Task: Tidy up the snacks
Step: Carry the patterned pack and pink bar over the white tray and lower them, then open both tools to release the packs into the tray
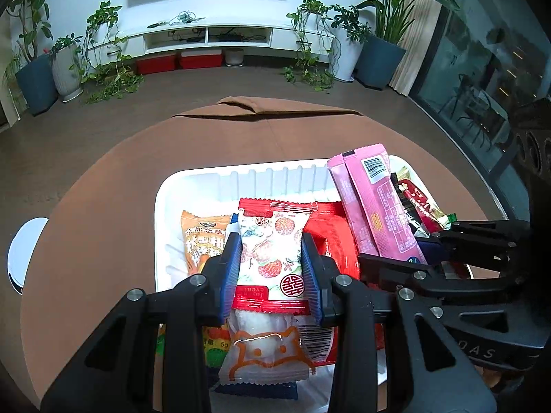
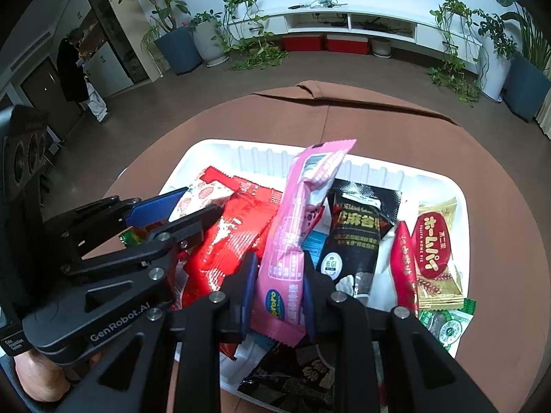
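Observation:
A white tray of snack packets sits on the round brown table; it also shows in the right wrist view. My left gripper is shut on a white lychee-print packet with red ends, over the tray. My right gripper is shut on a long pink packet, held tilted above the tray; the same packet shows in the left wrist view. The left gripper appears in the right wrist view, just left of the pink packet.
In the tray lie an orange packet, red packets, a black packet, a gold and red packet and a clear cat-print packet. A white round object sits at the table's left edge.

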### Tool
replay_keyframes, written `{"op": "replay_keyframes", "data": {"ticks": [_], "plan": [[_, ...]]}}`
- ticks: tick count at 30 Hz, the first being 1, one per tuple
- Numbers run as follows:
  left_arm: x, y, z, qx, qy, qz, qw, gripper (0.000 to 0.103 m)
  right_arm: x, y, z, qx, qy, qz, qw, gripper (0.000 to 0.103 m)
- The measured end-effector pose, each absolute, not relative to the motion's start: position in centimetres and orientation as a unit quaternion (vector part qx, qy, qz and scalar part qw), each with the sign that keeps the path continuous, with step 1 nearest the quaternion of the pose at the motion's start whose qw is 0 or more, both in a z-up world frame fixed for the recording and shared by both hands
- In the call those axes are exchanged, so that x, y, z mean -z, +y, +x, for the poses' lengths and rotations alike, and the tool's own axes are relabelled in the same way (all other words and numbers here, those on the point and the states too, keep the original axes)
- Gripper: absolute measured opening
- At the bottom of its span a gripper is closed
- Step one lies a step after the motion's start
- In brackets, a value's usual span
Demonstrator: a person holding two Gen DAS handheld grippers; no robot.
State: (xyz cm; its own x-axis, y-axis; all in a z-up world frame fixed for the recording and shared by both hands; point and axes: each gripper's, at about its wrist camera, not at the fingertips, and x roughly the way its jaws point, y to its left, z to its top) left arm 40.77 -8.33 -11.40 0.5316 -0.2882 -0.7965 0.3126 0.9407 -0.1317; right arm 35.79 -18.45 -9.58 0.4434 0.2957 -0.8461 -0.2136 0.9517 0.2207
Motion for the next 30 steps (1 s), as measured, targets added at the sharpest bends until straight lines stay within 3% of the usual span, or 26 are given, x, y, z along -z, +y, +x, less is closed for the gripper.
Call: {"op": "replay_keyframes", "data": {"ticks": [11,15,22,30], "plan": [[12.3,-8.3,41.1,0.16,0.448,0.021,0.879,0.034,10.2,-19.0,36.0,-0.145,0.505,0.046,0.85,0.026],[12.3,-8.0,41.1,0.149,0.447,0.017,0.882,0.046,9.9,-18.7,35.8,-0.141,0.502,0.041,0.852,0.027],[11.9,-7.5,41.0,0.15,0.445,0.012,0.883,0.049,9.4,-18.2,35.3,-0.136,0.496,0.033,0.857,0.033],[10.4,-7.0,40.1,0.141,0.433,0.01,0.89,0.065,8.3,-18.5,34.7,-0.13,0.481,0.032,0.867,0.038]]}}
